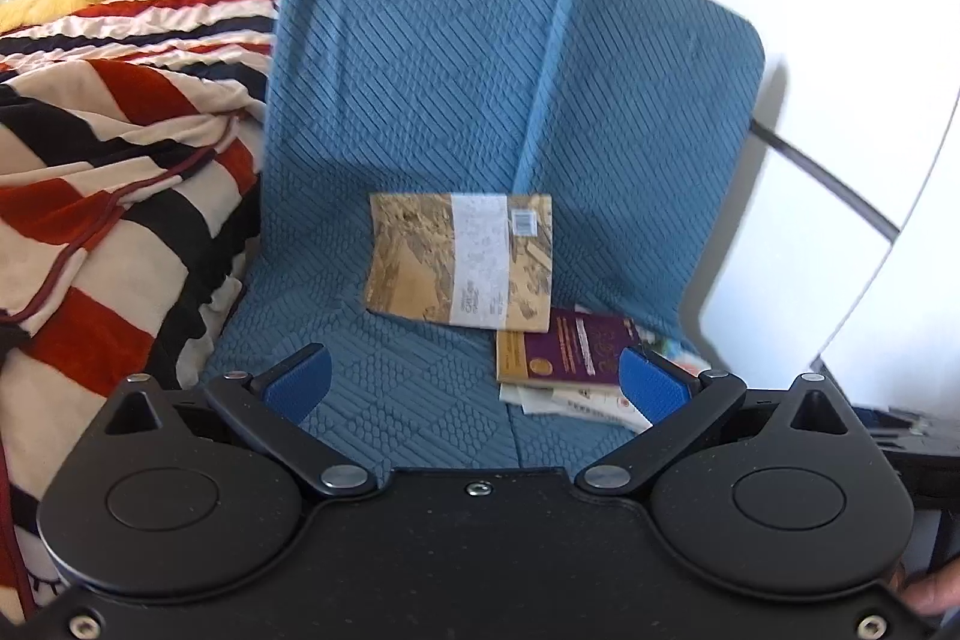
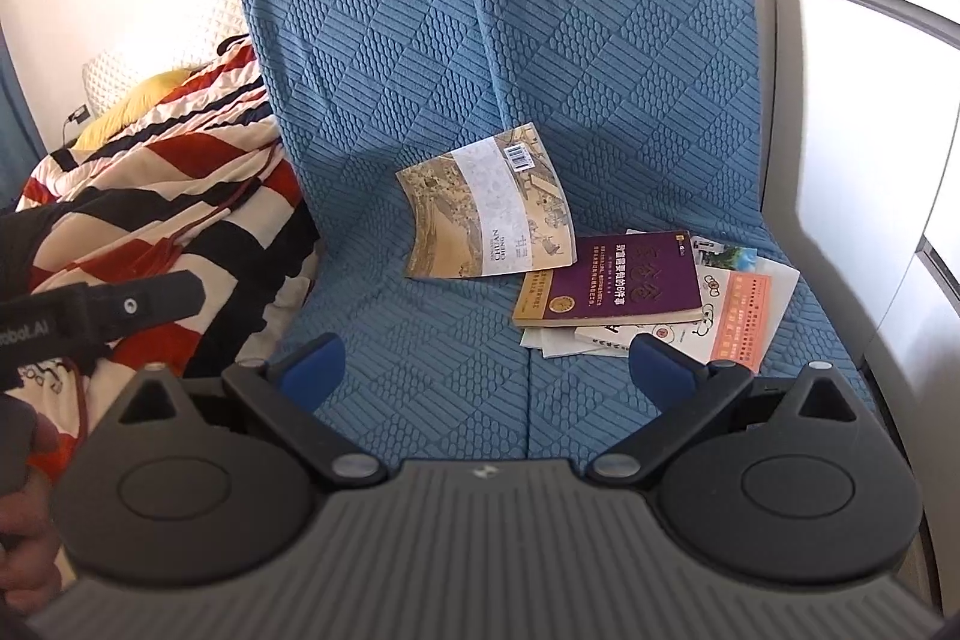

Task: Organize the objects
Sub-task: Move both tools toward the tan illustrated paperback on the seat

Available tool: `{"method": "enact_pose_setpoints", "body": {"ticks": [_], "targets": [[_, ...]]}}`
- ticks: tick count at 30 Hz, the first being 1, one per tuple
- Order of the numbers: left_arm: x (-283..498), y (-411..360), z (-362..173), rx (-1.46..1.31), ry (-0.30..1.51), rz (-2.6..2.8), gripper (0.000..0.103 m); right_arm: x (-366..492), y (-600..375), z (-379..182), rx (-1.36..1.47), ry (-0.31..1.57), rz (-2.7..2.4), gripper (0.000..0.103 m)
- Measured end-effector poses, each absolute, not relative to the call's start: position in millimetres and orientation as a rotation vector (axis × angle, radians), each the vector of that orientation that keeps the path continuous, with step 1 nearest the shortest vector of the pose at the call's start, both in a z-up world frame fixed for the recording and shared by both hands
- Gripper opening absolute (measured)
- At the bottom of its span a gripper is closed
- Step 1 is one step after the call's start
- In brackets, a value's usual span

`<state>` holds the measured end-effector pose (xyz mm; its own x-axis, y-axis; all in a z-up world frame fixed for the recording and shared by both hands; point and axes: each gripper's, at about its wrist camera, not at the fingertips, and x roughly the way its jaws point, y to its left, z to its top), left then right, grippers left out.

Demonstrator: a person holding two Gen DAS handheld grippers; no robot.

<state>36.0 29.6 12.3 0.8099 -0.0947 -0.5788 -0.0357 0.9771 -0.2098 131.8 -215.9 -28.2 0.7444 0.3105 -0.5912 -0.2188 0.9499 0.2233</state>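
Both tongs (image 1: 474,376) (image 2: 489,361) wide and empty, purple book (image 2: 624,277) atop loose papers (image 2: 744,304), tan book (image 2: 486,208) beside, blue seat (image 2: 420,340)

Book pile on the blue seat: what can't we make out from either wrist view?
- White papers under the purple book: mostly covered in both views; count unclear.
- Left wrist view: the left gripper finger hides the pile's right part; motion blur makes the tan book text unreadable.
- Right wrist view: the right gripper finger hides the orange leaflet lower corner.
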Motion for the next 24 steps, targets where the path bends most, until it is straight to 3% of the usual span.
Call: {"method": "enact_pose_setpoints", "body": {"ticks": [24], "targets": [[106.7, 50.3, -49.1, -0.223, 0.623, -0.031, 0.102, 191.5, -189.2, -95.3, 0.094, 0.669, 0.293, 0.103]]}}
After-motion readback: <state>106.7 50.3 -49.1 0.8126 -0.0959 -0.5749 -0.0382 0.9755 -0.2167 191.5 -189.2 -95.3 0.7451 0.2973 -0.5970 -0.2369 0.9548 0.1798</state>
